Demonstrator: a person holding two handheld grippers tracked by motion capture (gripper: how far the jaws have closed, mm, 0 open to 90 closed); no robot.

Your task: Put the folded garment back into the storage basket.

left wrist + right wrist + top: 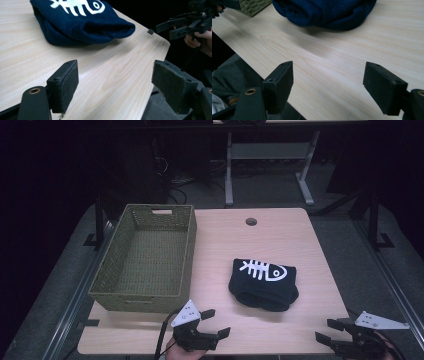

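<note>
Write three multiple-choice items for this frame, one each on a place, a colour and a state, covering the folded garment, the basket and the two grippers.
1. Where does the folded dark navy garment with the white fish-skeleton print lie?
A. Inside the basket
B. On the light wooden table, right of the basket
C. On the floor

2. What colour is the rectangular woven basket?
A. Olive green
B. Red
C. White

3. How do the jaws of the left gripper and right gripper stand?
A. Both shut on the garment
B. One open, one shut
C. Both open, holding nothing

Answers:
1 B, the high view shows it on bare tabletop, apart from the basket.
2 A, its woven walls look olive green in the high view.
3 C, each gripper view shows a wide gap between the pads, with table between them.
</note>
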